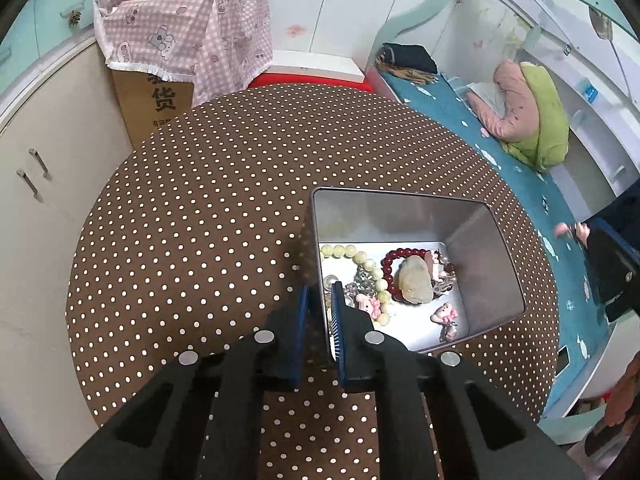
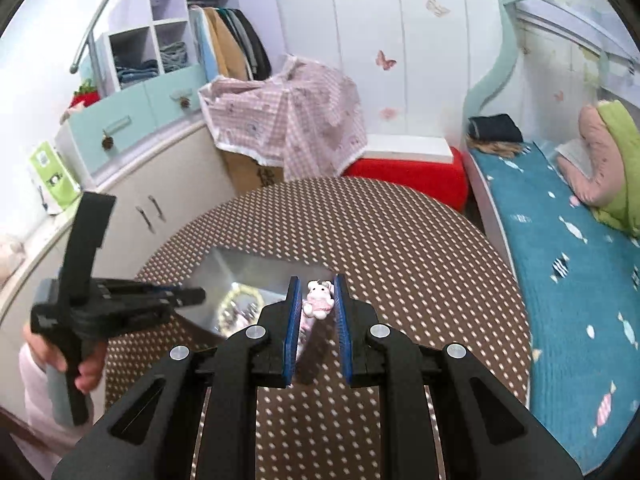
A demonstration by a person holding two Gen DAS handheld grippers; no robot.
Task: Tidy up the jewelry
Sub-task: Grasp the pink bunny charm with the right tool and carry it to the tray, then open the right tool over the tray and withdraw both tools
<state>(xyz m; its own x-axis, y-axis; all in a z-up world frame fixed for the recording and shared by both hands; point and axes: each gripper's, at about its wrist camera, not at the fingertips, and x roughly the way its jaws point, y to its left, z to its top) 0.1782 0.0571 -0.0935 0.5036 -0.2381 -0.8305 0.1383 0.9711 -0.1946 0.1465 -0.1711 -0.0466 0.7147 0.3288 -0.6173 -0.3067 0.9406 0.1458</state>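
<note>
On the polka-dot counter (image 1: 200,220), the metal tin (image 1: 472,240) has its near wall clamped in the left gripper (image 1: 320,300) jaws, while the right gripper (image 2: 316,300), jaws apart, brackets a pink bunny charm (image 2: 318,298) lying lengthwise beside the tin.

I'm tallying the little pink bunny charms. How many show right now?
3. Two lie in the square metal tin: one near the left claw, one further right. A third sits between the right claw's fingers. More may be hidden.
</note>
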